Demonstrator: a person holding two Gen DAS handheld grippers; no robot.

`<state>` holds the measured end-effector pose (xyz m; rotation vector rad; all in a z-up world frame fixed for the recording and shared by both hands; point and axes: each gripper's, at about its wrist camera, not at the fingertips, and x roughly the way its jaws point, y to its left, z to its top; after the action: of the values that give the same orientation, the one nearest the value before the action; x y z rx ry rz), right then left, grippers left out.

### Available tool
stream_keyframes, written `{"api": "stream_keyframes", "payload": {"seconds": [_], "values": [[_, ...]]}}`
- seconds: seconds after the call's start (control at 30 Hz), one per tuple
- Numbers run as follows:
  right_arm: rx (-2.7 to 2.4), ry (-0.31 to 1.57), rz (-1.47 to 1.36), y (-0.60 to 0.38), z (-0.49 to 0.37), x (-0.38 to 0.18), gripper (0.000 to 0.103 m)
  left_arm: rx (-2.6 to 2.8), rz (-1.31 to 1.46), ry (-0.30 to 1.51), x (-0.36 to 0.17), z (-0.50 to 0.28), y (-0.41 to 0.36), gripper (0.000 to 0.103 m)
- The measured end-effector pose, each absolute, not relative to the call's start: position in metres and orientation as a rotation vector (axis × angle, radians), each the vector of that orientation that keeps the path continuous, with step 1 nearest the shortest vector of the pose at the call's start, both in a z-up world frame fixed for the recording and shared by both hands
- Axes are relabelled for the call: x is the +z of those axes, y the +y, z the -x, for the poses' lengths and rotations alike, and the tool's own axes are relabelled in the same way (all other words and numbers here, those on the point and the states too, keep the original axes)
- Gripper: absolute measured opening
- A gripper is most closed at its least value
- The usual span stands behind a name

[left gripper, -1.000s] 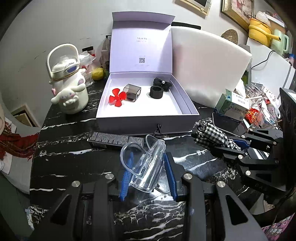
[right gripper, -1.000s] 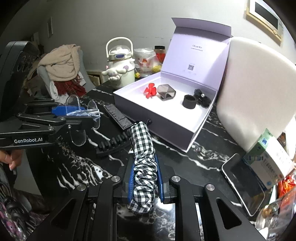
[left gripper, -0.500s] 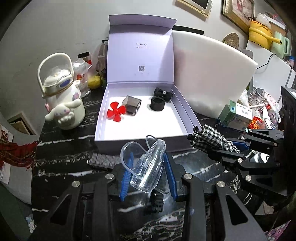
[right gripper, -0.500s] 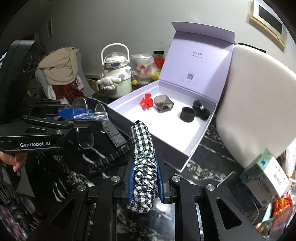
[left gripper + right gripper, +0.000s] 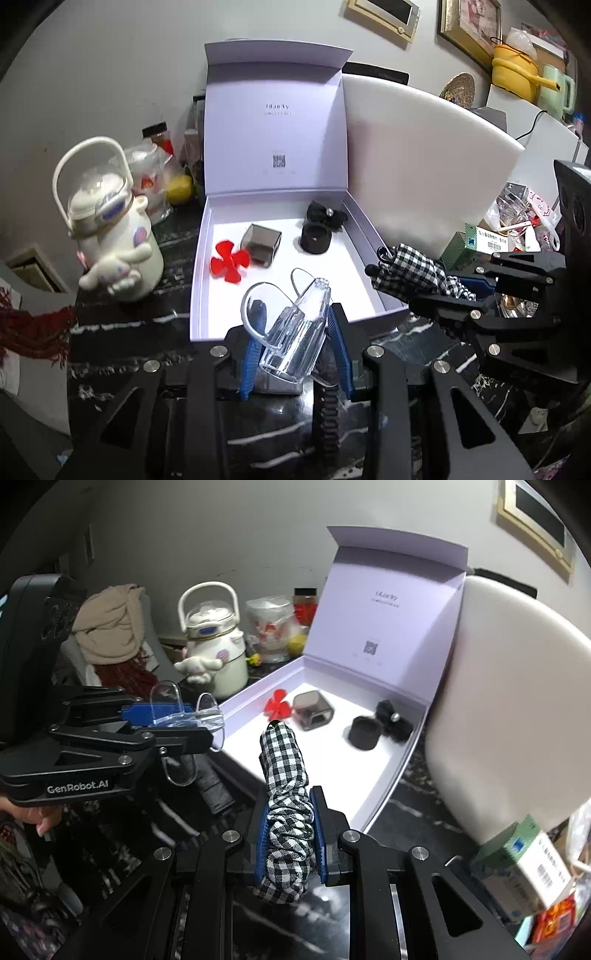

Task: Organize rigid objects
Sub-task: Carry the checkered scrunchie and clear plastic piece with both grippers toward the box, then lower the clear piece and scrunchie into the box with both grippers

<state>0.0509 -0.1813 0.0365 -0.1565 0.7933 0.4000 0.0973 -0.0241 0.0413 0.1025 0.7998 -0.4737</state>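
Your left gripper [image 5: 293, 332] is closed on the clear plastic clip [image 5: 291, 332]; its blue pads press it from both sides, and the clip hangs above the near edge of the box. Your right gripper [image 5: 288, 834] is closed tightly on the black-and-white checked item [image 5: 284, 794], which looks like a fabric-covered hair piece. Its tip reaches over the near wall of the box, but it is not yet inside.

I judge that the task is about in the middle. Four things already lie in the lavender gift box [image 5: 207, 258]: the red flower-shaped piece [image 5: 229, 263], the smoky square clip [image 5: 261, 243], the black ring [image 5: 314, 240] and the black bow [image 5: 327, 216] just behind the ring. The front half of the box floor is free, so there is place for both things that you hold. What is left for you, as I see it, is to lower each one to the floor of the box and release it.

On the black marble table [image 5: 122, 332], in front of the box, a dark comb-like piece [image 5: 214, 775] and a toothed black clip [image 5: 327, 421] lie outside; I suppose they also belong in the box. The lid [image 5: 275, 122] stands open behind.
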Motion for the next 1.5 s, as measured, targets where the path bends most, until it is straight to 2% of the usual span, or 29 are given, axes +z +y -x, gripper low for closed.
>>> {"api": "stream_keyframes", "payload": {"seconds": [0.83,1.5], "values": [[0.357,0.765,0.193,-0.187,-0.126,0.045,0.02,-0.453,-0.114,0.737,0.055,-0.168,-0.037,0.034],[0.303,0.744,0.104,-0.207,-0.195,0.043,0.02,-0.385,-0.097,0.712,0.049,-0.242,-0.048,0.034]]}}
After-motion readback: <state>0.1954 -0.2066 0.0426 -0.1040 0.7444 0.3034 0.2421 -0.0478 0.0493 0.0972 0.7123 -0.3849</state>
